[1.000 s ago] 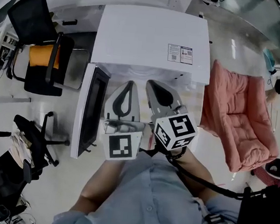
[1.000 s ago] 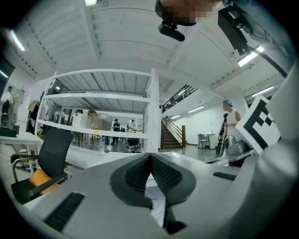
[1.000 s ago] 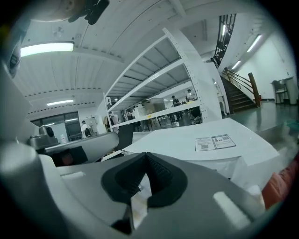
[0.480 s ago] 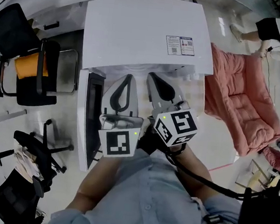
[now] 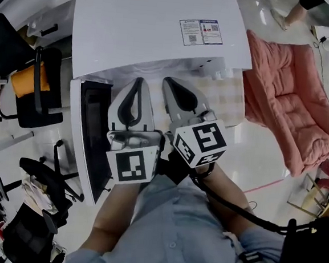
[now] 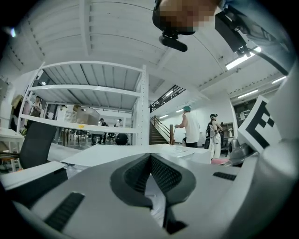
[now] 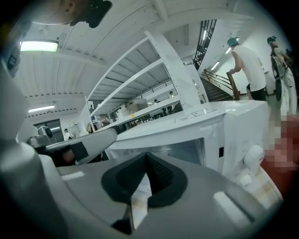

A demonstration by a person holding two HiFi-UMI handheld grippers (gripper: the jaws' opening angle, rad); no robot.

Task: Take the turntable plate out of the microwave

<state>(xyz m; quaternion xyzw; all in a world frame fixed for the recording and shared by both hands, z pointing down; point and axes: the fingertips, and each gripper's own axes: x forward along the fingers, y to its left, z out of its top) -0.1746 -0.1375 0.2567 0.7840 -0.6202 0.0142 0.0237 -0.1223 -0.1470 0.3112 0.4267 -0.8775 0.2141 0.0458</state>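
My left claw (image 5: 137, 81) and right claw (image 5: 170, 81) are both clenched and empty. Pushing in like this, I could clip the microwave (image 5: 145, 29) frame or door (image 5: 89, 133).

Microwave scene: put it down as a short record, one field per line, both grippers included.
microwave: white, seen from above, two labels on its top
door: open, swung out to the view's left
left gripper: jaws together, nothing between them, at the opening
right gripper: jaws together, empty, beside the left one
turntable plate: not visible in any view
surroundings: pink cushioned seat at right, black chair at left
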